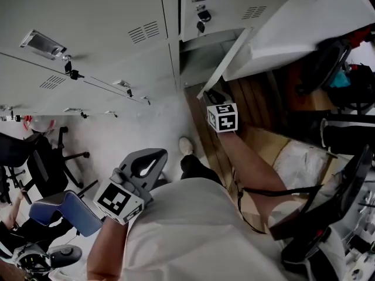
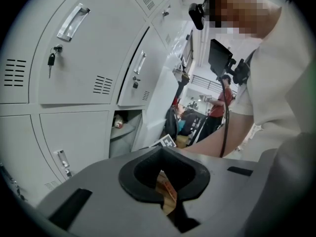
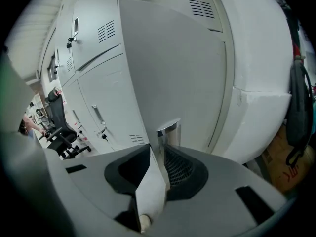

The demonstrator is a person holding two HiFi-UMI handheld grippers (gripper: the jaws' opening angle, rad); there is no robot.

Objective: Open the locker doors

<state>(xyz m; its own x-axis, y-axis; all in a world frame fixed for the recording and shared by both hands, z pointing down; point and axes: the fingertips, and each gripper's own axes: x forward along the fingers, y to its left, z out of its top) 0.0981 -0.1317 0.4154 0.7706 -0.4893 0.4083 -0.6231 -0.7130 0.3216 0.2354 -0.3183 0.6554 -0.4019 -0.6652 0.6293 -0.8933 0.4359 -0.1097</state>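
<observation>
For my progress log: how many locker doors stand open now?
1. The open door has its edge clamped in the right gripper. Other doors seen are shut; some may be hidden.

The grey steel locker bank (image 1: 88, 57) fills the head view from 9 to 12 o'clock. At 1 o'clock its pale flat open door (image 1: 304, 22) stands out from the bank. The right gripper (image 1: 214, 98), just right of centre, has that door's edge between its jaws. The left gripper (image 1: 143, 165) sits at 7 o'clock, apart from the lockers, with the blue padded chair (image 1: 64, 212) at 8 o'clock.
</observation>
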